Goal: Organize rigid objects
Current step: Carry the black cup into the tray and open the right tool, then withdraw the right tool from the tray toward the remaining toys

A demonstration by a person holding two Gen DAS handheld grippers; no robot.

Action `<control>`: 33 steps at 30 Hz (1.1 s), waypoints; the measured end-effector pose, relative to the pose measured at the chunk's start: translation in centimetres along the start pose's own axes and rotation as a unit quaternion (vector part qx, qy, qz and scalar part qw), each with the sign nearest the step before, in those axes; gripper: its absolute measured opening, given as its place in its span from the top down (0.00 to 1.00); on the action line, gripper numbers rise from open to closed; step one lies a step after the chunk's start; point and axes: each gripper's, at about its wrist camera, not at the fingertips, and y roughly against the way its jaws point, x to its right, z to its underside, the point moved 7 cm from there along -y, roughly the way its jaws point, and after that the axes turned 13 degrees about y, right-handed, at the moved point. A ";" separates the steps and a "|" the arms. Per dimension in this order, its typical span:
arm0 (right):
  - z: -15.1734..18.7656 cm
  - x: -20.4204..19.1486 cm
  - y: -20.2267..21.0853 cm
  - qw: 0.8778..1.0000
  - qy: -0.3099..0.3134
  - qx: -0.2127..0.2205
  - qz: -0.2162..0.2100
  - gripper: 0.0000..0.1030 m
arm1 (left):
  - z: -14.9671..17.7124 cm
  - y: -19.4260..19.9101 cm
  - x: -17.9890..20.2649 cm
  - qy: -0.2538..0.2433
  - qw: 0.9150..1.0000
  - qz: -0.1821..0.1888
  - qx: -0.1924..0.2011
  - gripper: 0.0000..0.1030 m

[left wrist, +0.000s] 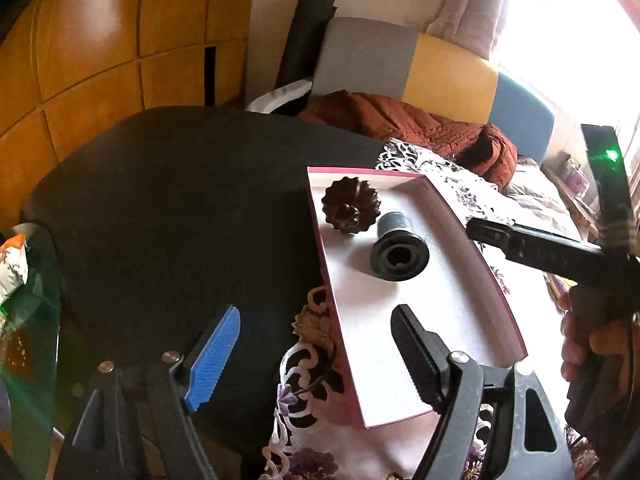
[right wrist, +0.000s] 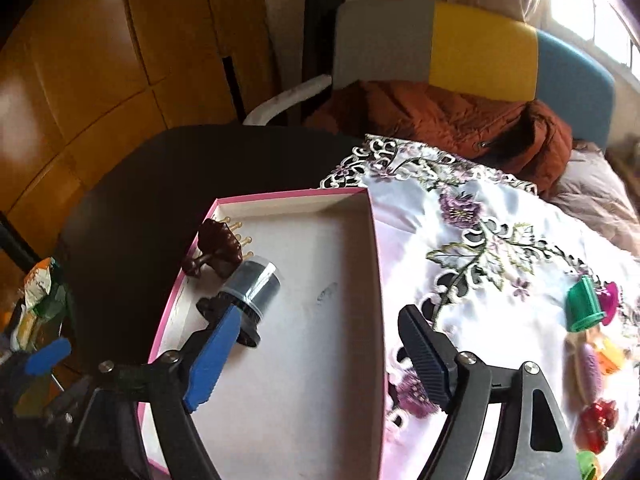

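Observation:
A shallow pink-rimmed box lies on a flowered cloth. In it are a dark brown scalloped brush and a black-and-grey cylinder on its side. My left gripper is open and empty above the box's near left edge. My right gripper is open and empty over the box's right half; it also shows in the left wrist view. A green cup-like piece, a magenta piece and other small colourful items lie on the cloth at right.
The flowered cloth covers the right part of a black table. A rust quilted jacket lies behind on a grey, yellow and blue chair. A glass side table with packets stands at left. Wooden cabinets fill the left background.

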 end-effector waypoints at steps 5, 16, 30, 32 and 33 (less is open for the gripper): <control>1.3 0.7 1.7 1.000 0.010 0.009 0.016 0.19 | 0.4 0.2 0.8 -0.017 1.000 -0.006 0.001 0.23; 4.2 3.9 4.1 0.999 -0.013 0.012 0.041 0.18 | 1.3 0.2 2.7 -0.043 0.999 0.003 -0.009 0.23; 7.9 13.7 8.9 0.990 -0.079 0.013 0.114 0.18 | 1.9 0.0 5.3 -0.071 0.997 0.025 -0.024 0.23; 8.5 15.8 10.0 0.987 -0.097 0.016 0.130 0.18 | 1.9 0.0 5.7 -0.073 0.997 0.026 -0.025 0.23; 9.0 17.1 10.7 0.984 -0.109 0.018 0.140 0.18 | 2.0 0.0 6.1 -0.079 0.996 0.031 -0.026 0.25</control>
